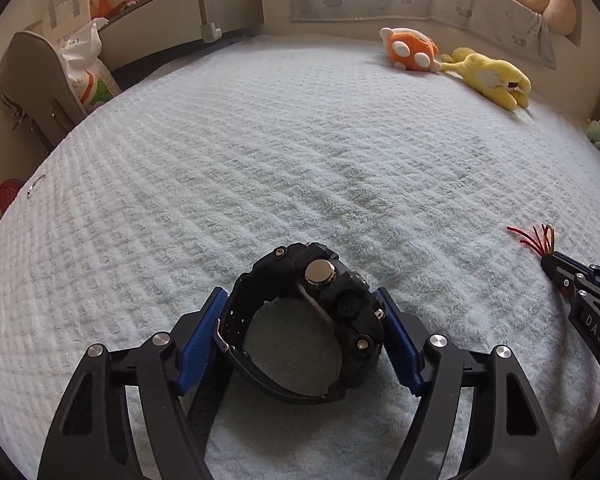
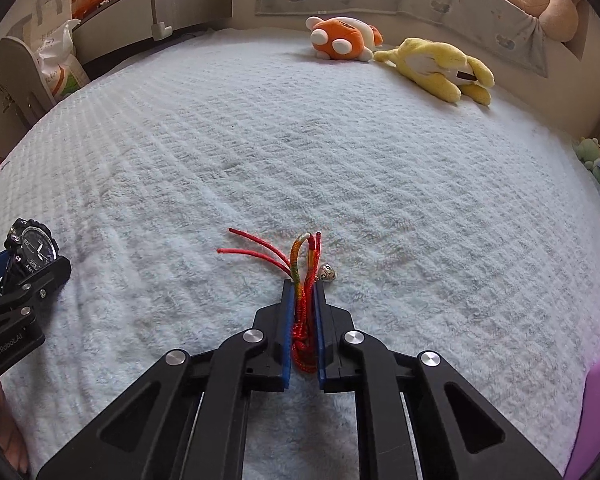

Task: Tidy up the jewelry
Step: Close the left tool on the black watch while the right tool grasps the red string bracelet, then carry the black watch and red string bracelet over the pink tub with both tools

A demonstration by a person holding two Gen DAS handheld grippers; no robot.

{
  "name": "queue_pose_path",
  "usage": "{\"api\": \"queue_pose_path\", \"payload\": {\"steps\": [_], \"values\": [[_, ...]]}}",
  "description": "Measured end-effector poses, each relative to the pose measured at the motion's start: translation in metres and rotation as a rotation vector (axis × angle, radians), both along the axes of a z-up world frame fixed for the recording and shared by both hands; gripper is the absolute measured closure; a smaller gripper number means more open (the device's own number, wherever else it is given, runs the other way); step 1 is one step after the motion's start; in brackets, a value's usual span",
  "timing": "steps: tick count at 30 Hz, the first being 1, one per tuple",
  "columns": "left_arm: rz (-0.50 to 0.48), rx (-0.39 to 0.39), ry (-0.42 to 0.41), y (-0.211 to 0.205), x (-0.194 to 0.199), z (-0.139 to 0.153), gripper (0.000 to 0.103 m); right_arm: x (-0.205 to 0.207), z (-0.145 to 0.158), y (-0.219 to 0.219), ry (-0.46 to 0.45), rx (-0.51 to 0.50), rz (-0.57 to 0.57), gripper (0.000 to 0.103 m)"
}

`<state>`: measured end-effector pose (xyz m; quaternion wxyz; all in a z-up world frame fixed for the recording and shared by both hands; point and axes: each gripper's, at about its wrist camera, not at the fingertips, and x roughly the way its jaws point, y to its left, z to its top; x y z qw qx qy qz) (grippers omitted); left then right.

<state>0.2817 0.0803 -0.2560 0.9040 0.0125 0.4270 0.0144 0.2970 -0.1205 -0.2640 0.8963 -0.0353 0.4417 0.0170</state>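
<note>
My left gripper [image 1: 300,300] is shut on a chunky black wristwatch [image 1: 312,320], its blue pads pressing the strap and case from both sides, just above the white bedspread. The watch's dial shows in the right wrist view [image 2: 34,246] at the far left. My right gripper [image 2: 303,286] is shut on a red and multicoloured cord bracelet [image 2: 302,268] with a small silver bell [image 2: 327,273]; loose red ends stick out ahead. It shows in the left wrist view [image 1: 538,238] at the far right.
A white textured bedspread [image 1: 300,152] fills both views. An orange plush [image 1: 410,48] and a yellow plush [image 1: 492,76] lie at the far side. A grey shelf [image 1: 172,4] and a white bag [image 1: 80,56] stand at the back left. A purple object [image 2: 596,408] is at the right edge.
</note>
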Motion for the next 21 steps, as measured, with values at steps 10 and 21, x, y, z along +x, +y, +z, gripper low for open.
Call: {"api": "queue_pose_path", "payload": {"steps": [10, 21], "values": [[-0.056, -0.016, 0.013, 0.005, -0.035, 0.032, 0.032, -0.048, 0.015, 0.012, 0.068, 0.095, -0.032, 0.094], [-0.126, -0.05, 0.038, 0.004, -0.08, 0.094, 0.032, -0.113, 0.069, 0.021, 0.116, 0.166, -0.117, 0.094]]}}
